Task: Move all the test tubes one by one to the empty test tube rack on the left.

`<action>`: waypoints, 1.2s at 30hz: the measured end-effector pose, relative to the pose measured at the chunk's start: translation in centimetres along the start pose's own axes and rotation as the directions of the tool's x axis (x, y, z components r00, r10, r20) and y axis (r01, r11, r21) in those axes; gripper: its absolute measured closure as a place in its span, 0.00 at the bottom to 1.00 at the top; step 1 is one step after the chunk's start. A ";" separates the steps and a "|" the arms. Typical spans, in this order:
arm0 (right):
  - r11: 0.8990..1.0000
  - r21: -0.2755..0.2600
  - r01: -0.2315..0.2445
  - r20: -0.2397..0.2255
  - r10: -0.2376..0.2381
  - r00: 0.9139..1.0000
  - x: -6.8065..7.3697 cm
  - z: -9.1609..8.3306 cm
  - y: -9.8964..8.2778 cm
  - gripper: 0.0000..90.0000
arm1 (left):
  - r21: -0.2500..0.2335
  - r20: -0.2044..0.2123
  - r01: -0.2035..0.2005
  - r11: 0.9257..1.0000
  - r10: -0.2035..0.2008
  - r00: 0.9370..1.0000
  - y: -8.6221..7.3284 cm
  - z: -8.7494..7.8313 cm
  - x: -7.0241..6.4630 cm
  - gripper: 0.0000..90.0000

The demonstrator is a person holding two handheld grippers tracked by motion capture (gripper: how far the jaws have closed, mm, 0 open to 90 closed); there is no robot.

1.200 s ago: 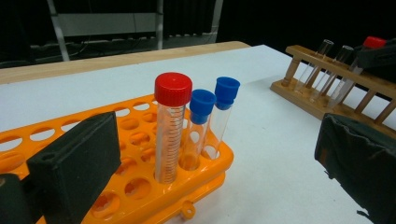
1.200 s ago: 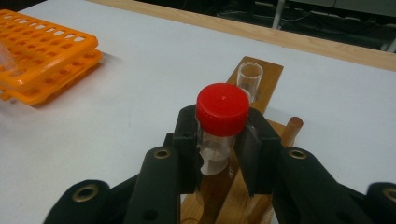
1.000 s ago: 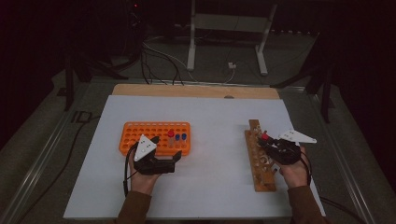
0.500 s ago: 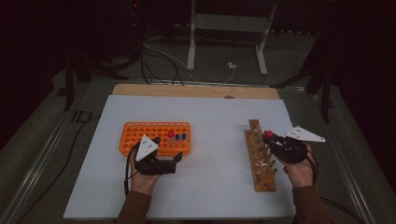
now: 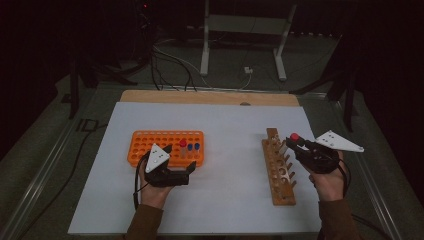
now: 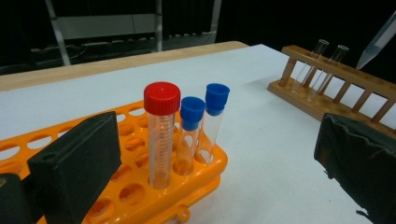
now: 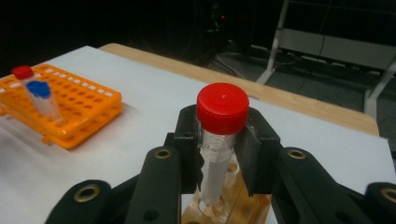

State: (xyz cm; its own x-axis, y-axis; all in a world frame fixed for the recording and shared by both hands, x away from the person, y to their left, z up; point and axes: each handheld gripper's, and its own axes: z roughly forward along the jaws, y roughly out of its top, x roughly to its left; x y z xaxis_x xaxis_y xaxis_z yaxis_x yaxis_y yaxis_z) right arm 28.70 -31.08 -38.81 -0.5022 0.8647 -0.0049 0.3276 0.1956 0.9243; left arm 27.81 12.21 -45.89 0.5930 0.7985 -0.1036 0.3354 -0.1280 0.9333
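While the right tongs (image 7: pixel 219 154) clamp a red-capped tube (image 7: pixel 220 140) just under its cap, the tube's foot sits in a hole of the wooden rack (image 5: pixel 279 167). Tube upright, clear body, cap above the pads. Left tongs (image 5: pixel 176 165) wide open, holding nothing, at the near edge of the orange rack (image 5: pixel 150 142). That rack carries one red-capped vial (image 6: pixel 160 133) and two blue-capped tubes (image 6: pixel 198 126) in adjoining holes. Racks well apart on the white table (image 5: pixel 225 205). Room dark; cables (image 5: pixel 170 62) and a metal stand (image 5: pixel 245 35) behind.
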 end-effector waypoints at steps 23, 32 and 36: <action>0.998 0.028 0.050 -0.185 -0.044 0.982 5.5 2.5 -0.2 0.79 | 0.000 0.076 -0.120 0.993 0.120 0.990 1.2 2.6 -5.9 0.04; 0.997 0.037 0.070 -0.247 -0.059 0.967 7.7 3.5 -0.3 0.79 | 0.021 0.121 -0.142 0.990 0.139 0.983 1.6 5.0 -8.6 0.08; 0.997 0.039 0.071 -0.264 -0.058 0.963 8.3 3.8 -0.3 0.79 | 0.018 0.158 -0.155 0.988 0.150 0.976 1.8 5.9 -9.9 0.17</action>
State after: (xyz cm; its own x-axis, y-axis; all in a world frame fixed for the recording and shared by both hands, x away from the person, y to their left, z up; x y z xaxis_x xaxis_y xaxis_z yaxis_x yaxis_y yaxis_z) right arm 27.44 -22.24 -40.59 -0.7138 0.6991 0.0424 0.3225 0.2744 0.9059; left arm 26.88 0.60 -45.26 0.7449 0.6670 -0.0154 0.2529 -0.2609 0.9316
